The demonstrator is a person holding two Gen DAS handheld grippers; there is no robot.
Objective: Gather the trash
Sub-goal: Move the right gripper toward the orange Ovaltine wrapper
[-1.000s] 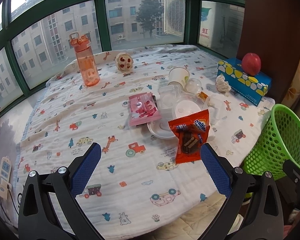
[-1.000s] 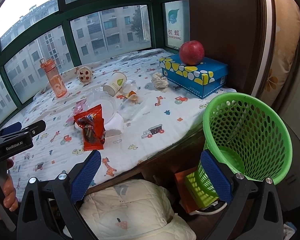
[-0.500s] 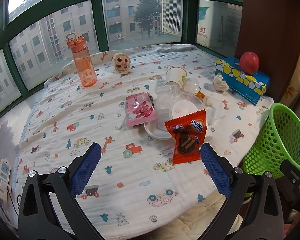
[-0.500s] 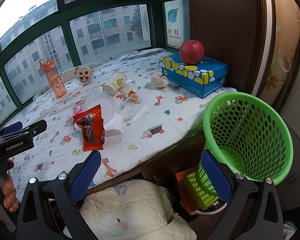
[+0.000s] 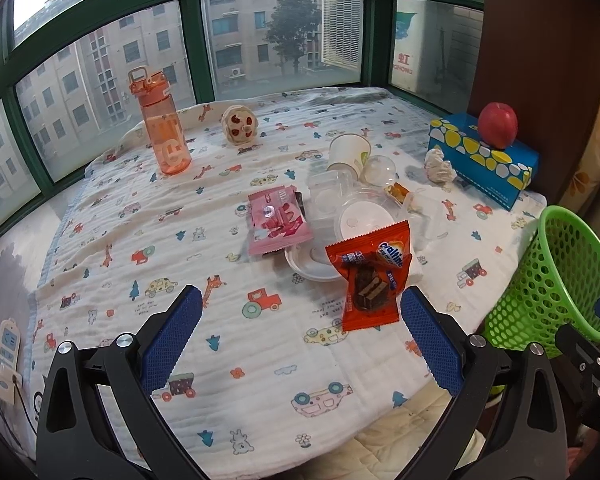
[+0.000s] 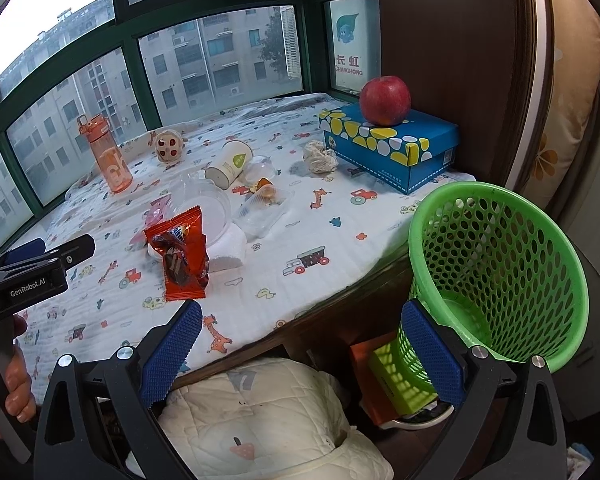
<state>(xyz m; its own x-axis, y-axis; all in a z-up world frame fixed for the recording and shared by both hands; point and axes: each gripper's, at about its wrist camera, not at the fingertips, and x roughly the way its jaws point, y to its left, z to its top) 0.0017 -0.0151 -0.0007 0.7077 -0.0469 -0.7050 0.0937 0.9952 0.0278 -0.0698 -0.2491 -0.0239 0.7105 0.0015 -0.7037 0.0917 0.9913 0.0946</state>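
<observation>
Trash heaped at right half of table, both grippers empty

Litter sits in one cluster on the table [image 5: 100, 216], toward its right edge. Red snack wrapper [image 5: 370, 280] lies nearest the front edge, leaning on a white lid [image 5: 312, 266]. Pink wrapper [image 5: 278, 220] lies just left of the lid. Behind them are clear plastic containers [image 5: 340, 196], a tipped paper cup [image 5: 348, 154] and a crumpled tissue [image 5: 439, 166], the tissue just beside a blue box [image 5: 484, 164] at the far right corner. A red apple [image 5: 498, 124] rests on that box. An orange bottle [image 5: 162, 128] stands upright near the far left edge, with a small round toy [image 5: 240, 125] beside it, both well apart from the litter.

Green basket [image 6: 496, 276] stands off the table, beyond its front right corner, tilted. It touches nothing on the tabletop. A white quilted bundle [image 6: 268, 416] lies below the table's front edge.

Left gripper [image 5: 296, 336] hovers over the front edge, aimed at the cluster, jaws wide apart and holding nothing; the red wrapper's lower end lies just inside its right finger. A hand [image 6: 8, 380] grips its handle. Right gripper [image 6: 300, 352] hangs lower, off the front edge, jaws wide apart and empty, its right finger against the basket's wall in view.

Compared with a second ago, the left wrist view sits slightly further back from the cluster; the right wrist view is nearly unchanged.
</observation>
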